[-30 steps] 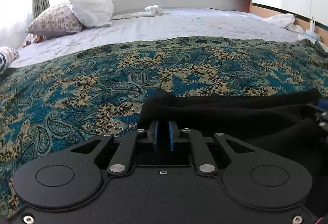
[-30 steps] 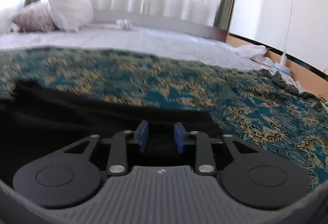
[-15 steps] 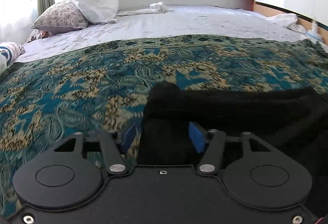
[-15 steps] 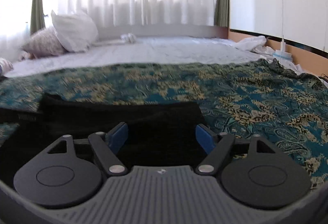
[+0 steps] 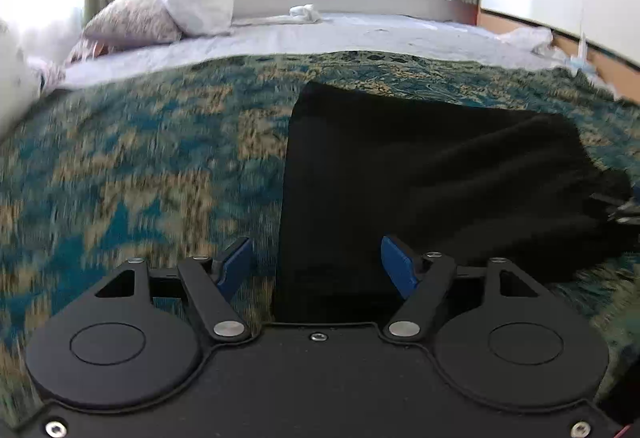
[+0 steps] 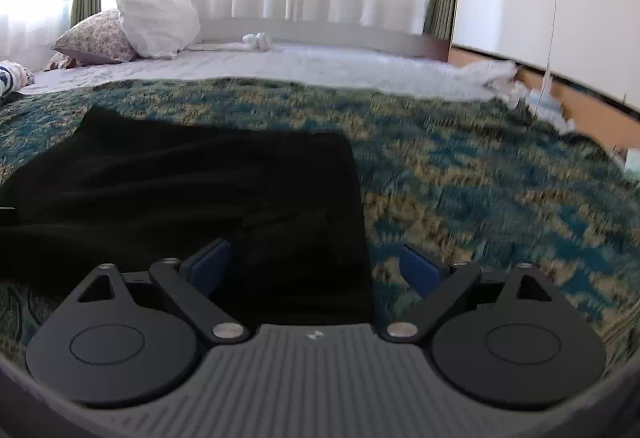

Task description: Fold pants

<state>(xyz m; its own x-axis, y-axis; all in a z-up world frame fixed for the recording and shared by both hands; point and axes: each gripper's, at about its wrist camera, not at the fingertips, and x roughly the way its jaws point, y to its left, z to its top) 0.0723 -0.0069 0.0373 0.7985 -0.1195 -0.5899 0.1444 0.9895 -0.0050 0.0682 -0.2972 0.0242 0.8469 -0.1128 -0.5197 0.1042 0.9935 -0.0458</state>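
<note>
One black pants (image 5: pixel 420 177) folded flat on patterned blanket (image 5: pixel 140 177), straight left edge, square right corner. Left tool (image 5: pixel 316 266) spread wide, gripping nothing, over pants' left edge. Right tool (image 6: pixel 316 270) spread wide, gripping nothing, over pants' right edge. Bare blanket either side of pants. Two pillows (image 6: pixel 132 25) beyond pants.
</note>
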